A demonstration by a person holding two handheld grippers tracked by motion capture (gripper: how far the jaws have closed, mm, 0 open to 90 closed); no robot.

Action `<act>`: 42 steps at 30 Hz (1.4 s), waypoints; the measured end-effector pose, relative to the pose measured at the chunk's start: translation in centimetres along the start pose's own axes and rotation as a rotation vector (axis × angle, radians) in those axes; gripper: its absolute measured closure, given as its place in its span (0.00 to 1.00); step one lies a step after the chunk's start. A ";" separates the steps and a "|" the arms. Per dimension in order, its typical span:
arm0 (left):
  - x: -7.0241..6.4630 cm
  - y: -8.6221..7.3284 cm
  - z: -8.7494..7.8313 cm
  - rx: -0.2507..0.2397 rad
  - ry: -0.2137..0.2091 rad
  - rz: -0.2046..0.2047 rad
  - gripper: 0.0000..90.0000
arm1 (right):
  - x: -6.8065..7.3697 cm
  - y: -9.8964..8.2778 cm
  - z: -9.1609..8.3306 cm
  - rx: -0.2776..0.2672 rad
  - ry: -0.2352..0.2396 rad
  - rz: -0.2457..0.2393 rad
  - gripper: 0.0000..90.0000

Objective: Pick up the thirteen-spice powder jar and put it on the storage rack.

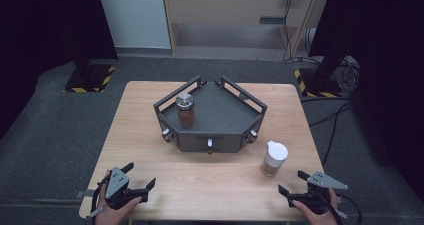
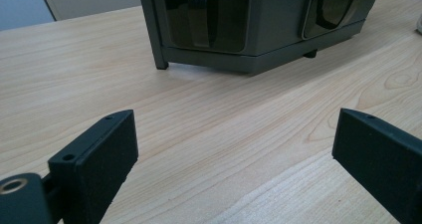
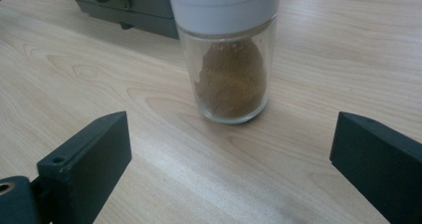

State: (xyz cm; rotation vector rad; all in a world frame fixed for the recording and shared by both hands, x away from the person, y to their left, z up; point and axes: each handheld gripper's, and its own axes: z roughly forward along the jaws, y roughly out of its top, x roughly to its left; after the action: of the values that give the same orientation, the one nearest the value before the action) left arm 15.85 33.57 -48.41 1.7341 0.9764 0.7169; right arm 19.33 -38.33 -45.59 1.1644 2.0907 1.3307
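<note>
A dark grey railed tray (image 1: 220,116) stands in the middle of the wooden table (image 1: 150,135). On its left part stands a jar of brown powder with a metal lid (image 1: 185,110). A second jar, white-capped with brown powder (image 1: 273,158) (image 3: 230,64), stands on the table right of the tray's front. My left gripper (image 1: 139,176) (image 2: 234,149) rests open near the front left edge, facing the tray's base (image 2: 249,30), nothing between its jaws. My right gripper (image 1: 294,182) (image 3: 229,154) is open near the front right edge, just short of the white-capped jar, which stands apart from its jaws.
Bare wood lies between the two grippers along the table's front. Beyond the table are grey carpet, two stand bases with yellow-black tape (image 1: 90,77), cables on the floor at right (image 1: 330,115) and a wooden cabinet (image 1: 235,10) at the back.
</note>
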 end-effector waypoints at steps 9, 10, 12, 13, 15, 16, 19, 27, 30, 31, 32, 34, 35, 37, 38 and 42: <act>-0.2 0.1 0.1 0.005 -0.002 0.008 0.03 | -0.2 0.8 1.1 -0.003 0.009 0.000 0.04; -0.2 0.1 0.1 0.005 -0.002 0.008 0.03 | -0.2 0.9 1.2 -0.004 0.006 -0.003 0.03; -0.2 0.1 0.2 0.006 -0.001 0.009 0.03 | -0.2 1.1 1.3 -0.010 0.004 -0.003 0.03; -0.2 0.1 0.1 0.006 -0.002 0.010 0.03 | -0.1 1.2 1.4 -0.011 0.002 -0.004 0.03; -0.3 0.1 0.2 0.006 -0.003 0.013 0.03 | -0.1 1.3 1.5 -0.017 -0.002 -0.005 0.03; -0.3 0.1 0.2 0.005 -0.004 0.011 0.03 | -0.2 1.4 1.6 -0.018 -0.001 -0.006 0.03; -0.3 0.1 0.2 0.008 -0.006 0.013 0.03 | -0.2 1.8 1.9 -0.024 0.002 -0.011 0.04; -0.2 0.0 0.3 0.014 -0.006 0.011 0.03 | -0.2 3.1 3.0 -0.044 0.009 -0.020 0.05; -0.2 0.0 0.3 0.014 -0.006 0.012 0.03 | -0.2 3.5 3.4 -0.053 0.009 -0.022 0.07; -0.2 0.0 0.3 0.012 -0.007 0.012 0.03 | -0.2 3.6 3.5 -0.055 0.012 -0.022 0.08; -0.2 0.1 0.3 0.012 -0.007 0.013 0.03 | -0.2 3.7 3.7 -0.058 0.015 -0.023 0.09; -0.2 0.1 0.3 0.012 -0.008 0.015 0.03 | -0.2 4.0 3.9 -0.060 0.017 -0.031 0.11; -0.2 0.1 0.3 0.012 -0.008 0.016 0.03 | -0.1 4.1 4.0 -0.061 0.017 -0.034 0.12; -0.2 0.1 0.3 0.012 -0.008 0.016 0.03 | -0.1 4.3 4.3 -0.066 0.018 -0.033 0.15; -0.2 0.1 0.2 0.013 -0.008 0.016 0.03 | -0.1 4.3 4.4 -0.071 0.019 -0.035 0.17; -0.2 0.1 0.2 0.012 -0.009 0.016 0.03 | 0.2 4.5 4.7 -0.084 0.006 -0.053 0.24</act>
State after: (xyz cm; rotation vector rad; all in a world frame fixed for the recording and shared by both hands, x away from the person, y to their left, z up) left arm 15.97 33.26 -48.39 1.7553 0.9636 0.7141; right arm 24.47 -34.71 -43.82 1.0647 2.0347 1.3846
